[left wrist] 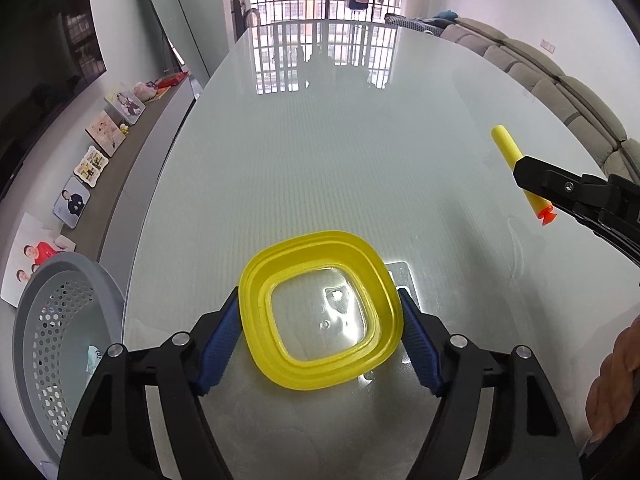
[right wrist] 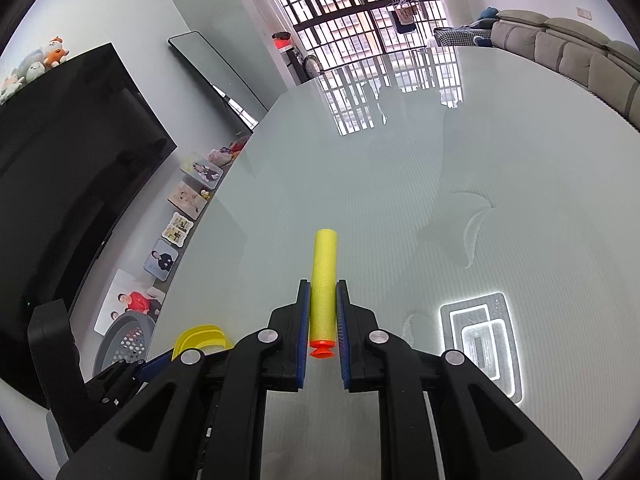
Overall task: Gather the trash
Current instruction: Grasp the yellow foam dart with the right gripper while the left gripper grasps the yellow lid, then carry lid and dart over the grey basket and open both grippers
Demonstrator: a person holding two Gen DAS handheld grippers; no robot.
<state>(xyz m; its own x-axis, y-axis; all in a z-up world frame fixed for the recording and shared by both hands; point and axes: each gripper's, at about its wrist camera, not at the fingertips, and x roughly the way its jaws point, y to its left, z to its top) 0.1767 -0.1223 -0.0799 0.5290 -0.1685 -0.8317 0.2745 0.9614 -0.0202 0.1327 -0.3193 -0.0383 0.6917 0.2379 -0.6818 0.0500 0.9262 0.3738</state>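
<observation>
My left gripper (left wrist: 320, 300) is shut on a translucent yellow square container (left wrist: 320, 310), held by its two sides above the glass table (left wrist: 340, 160). My right gripper (right wrist: 323, 284) is shut on a yellow foam dart (right wrist: 323, 268) with an orange suction tip, which points forward between the blue pads. In the left wrist view the dart (left wrist: 507, 148) and the right gripper's fingers (left wrist: 560, 184) show at the far right. In the right wrist view the yellow container (right wrist: 202, 338) shows at the lower left.
A grey perforated bin (left wrist: 60, 340) stands on the floor left of the table; it also shows in the right wrist view (right wrist: 128, 336). Framed photos (left wrist: 96, 160) line a low shelf at left. A grey sofa (left wrist: 560, 92) runs along the right.
</observation>
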